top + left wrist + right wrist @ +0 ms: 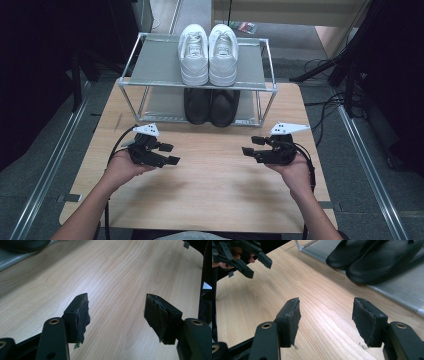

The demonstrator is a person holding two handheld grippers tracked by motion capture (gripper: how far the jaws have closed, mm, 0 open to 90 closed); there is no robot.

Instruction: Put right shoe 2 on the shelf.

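I've got the left gripper (171, 153) and right gripper (249, 145) both gaping, frayed foam pads (292, 320) holding nothing over the pale woodgrain table (215, 175), with glossy black shoes (210, 106) nearest, under the wire rack's (150, 65) white sneakers (208, 54).

high view: overhead, forward-down; gripper views: low, close over table (210, 170); right shares black shoes (372, 257)

Pale, smooth wood-grain table (210, 175); shiny metal-framed rack (197, 86); glossy black shoes (372, 260); matt white sneakers (208, 52).
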